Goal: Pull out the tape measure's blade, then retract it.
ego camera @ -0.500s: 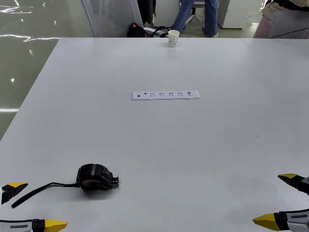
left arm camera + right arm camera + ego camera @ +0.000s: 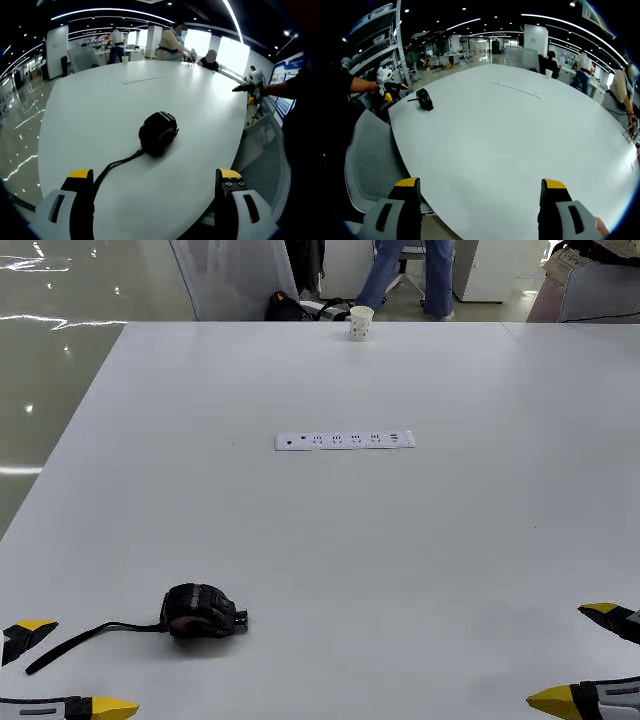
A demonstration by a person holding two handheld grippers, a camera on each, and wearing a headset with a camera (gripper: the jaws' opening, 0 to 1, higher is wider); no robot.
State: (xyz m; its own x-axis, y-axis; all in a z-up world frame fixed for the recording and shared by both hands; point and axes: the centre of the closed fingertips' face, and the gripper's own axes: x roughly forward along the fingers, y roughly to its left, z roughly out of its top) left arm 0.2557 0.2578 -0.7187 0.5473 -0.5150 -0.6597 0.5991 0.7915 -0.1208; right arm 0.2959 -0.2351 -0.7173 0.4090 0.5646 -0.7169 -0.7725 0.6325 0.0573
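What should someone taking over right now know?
Left gripper: open, empty, facing the tape measure.
Right gripper: open, empty, at the table's other side.
The tape measure lies on the table, strap trailing toward the left gripper.
Done: nothing; the blade is not yet pulled out.
Left: hold the case, pull the blade out, retract it.

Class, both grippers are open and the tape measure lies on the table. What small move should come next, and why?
Probably bring the left gripper forward and close it on the tape measure. It lies untouched on the table just ahead of that gripper's open jaws, with its blade not yet pulled out. The right gripper is far off to the side, also open.
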